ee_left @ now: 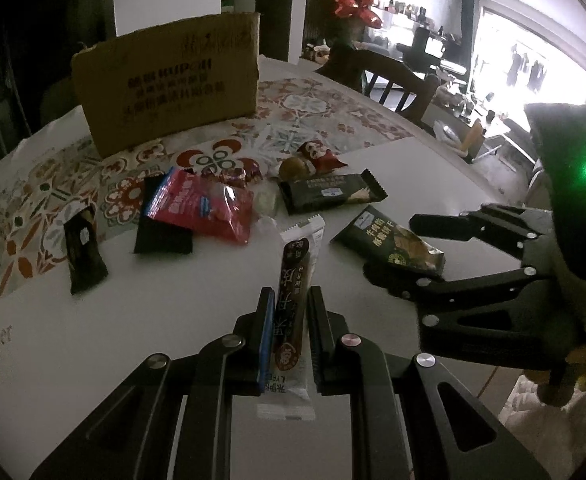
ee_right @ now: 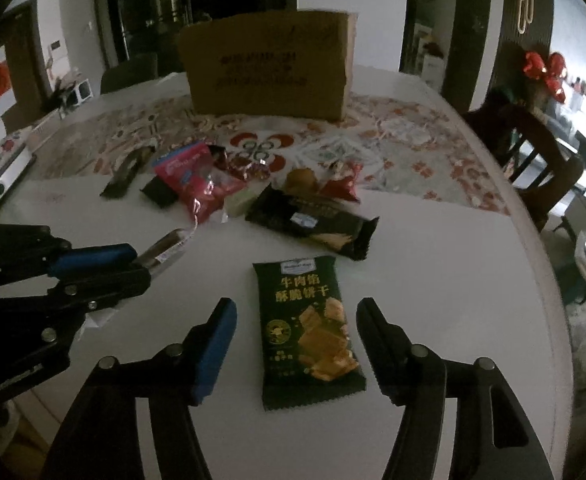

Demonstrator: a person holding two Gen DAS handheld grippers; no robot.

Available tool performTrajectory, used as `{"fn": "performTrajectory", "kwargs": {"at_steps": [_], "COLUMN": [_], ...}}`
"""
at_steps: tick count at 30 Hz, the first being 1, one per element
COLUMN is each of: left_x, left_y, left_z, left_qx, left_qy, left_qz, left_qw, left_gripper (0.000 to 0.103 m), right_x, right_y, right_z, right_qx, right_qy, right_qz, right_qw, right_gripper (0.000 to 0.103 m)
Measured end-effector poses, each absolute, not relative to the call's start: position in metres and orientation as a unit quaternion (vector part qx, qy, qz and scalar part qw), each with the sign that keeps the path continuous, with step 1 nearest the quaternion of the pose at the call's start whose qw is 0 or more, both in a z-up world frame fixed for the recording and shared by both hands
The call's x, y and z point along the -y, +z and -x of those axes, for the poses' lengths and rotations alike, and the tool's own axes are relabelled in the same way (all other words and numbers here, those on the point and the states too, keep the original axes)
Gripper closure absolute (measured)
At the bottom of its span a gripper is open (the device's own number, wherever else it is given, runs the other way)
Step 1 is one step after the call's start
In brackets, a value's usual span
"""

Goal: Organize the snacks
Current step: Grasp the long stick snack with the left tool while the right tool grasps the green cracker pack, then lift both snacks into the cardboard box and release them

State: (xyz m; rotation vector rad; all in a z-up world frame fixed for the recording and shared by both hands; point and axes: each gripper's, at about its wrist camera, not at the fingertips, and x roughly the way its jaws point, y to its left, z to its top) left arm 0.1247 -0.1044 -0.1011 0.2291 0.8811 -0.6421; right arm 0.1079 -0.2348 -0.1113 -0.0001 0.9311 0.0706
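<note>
My left gripper (ee_left: pixel 289 298) is shut on a long white-and-brown snack bar (ee_left: pixel 295 280), just above the white table; it also shows at the left of the right wrist view (ee_right: pixel 141 266) with the bar (ee_right: pixel 167 248) sticking out. My right gripper (ee_right: pixel 295 308) is open, its fingers on either side of a dark green cracker pack (ee_right: pixel 307 332) lying flat on the table. In the left wrist view the right gripper (ee_left: pixel 393 248) straddles the same pack (ee_left: pixel 393 244). A cardboard box (ee_right: pixel 269 66) stands at the back (ee_left: pixel 169 80).
Several loose snacks lie mid-table: a pink bag (ee_left: pixel 209 204), a black bar (ee_left: pixel 331 192), a small dark pack (ee_left: pixel 83 248), red candies (ee_left: pixel 319 156). A patterned cloth (ee_right: pixel 373 140) covers the far table. A wooden chair (ee_right: pixel 533 156) stands at the right edge.
</note>
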Motion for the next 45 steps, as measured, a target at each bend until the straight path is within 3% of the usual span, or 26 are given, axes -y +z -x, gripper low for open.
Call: {"fn": "performTrajectory", "kwargs": {"at_steps": [5,6,7,23,45], "left_x": [0.105,0.104,0.104,0.077,0.065], "left_y": [-0.102,-0.102,-0.101,-0.049,0.046], "left_z": [-0.123,-0.123,-0.124,-0.137,-0.233], "left_qx": [-0.422,-0.421,-0.421,-0.358,-0.247], "left_qy": [-0.302,-0.301,-0.299,-0.265,-0.230], "left_qz": [-0.102,-0.101,-0.098,-0.043,-0.031], "left_qw": [0.849,0.849,0.851,0.894,0.941], "left_gripper": [0.086,0.086,0.086,0.086,0.086], "right_x": [0.236,0.235,0.234,0.218,0.211], "right_y": [-0.117,-0.117,-0.118,-0.060,0.035], "right_z": [-0.112,-0.112,-0.111,-0.112,-0.215], "right_qx": [-0.455,-0.455,-0.456,-0.369,-0.244], "right_qy": [0.035,0.035,0.035,0.041,0.059], "right_qz": [-0.014,-0.012,-0.009,0.003,-0.008], "right_qw": [0.890,0.890,0.889,0.929,0.968], "right_gripper": [0.043,0.054,0.057,0.057,0.057]}}
